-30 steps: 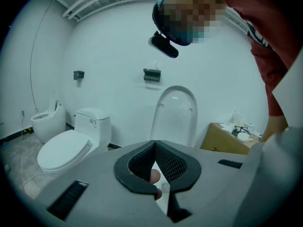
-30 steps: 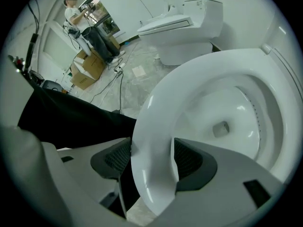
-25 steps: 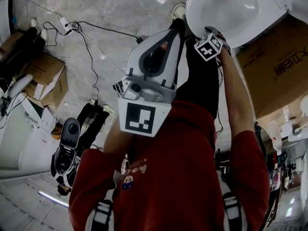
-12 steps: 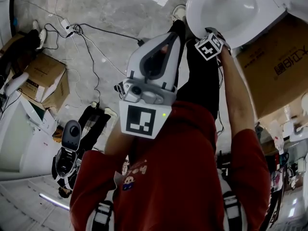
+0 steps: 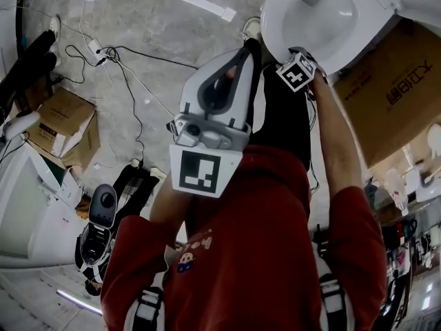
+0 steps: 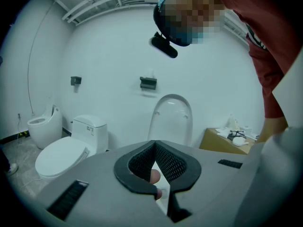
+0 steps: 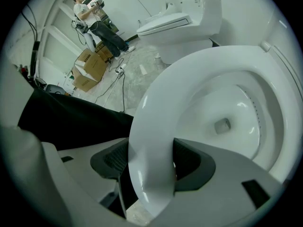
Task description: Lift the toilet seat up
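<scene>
Head view puts the toilet ahead of the person, with the toilet seat over the bowl. The seat looks rigid, glossy and likely slippery, and it hinges at the back, so its front rim offers the best purchase. The right hand-held gripper is clamped there. The left hand-held gripper is closed and empty.

A: Cannot follow the toilet seat below the right gripper; drops behind its grey body.
B: Agreed. Loses the toilet at the head view's top edge.
A: Cannot identify the small items on the cardboard box; too small, too dim.
B: Nor the pale shape low inside the left gripper.
</scene>
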### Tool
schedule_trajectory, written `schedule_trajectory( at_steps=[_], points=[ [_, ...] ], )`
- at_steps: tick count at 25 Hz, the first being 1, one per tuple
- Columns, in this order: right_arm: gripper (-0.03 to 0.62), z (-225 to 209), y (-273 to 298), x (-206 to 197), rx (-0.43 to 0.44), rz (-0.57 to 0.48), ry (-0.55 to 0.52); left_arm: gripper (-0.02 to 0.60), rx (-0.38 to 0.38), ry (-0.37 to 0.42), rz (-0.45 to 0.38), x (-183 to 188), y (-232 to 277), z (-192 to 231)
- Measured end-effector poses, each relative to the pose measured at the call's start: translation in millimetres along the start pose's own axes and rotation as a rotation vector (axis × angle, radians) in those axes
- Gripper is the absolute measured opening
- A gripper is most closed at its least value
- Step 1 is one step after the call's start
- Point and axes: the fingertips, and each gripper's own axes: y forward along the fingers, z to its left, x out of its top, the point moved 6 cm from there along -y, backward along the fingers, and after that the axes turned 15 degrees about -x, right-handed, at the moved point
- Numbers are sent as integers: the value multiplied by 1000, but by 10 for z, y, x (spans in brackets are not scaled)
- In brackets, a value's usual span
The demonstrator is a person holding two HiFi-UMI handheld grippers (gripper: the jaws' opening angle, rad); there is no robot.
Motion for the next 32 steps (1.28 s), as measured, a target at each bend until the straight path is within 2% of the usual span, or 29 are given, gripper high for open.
schedule_trajectory(
  at_steps=[15,32],
  points=[
    [244,7,-692,123,-5,-39,12,9,-28,29,-89,416,-167,-169],
    [244,-47,-1426,176,-117,-93,12,9,-94,85,-188,921,-159,-248]
  ],
)
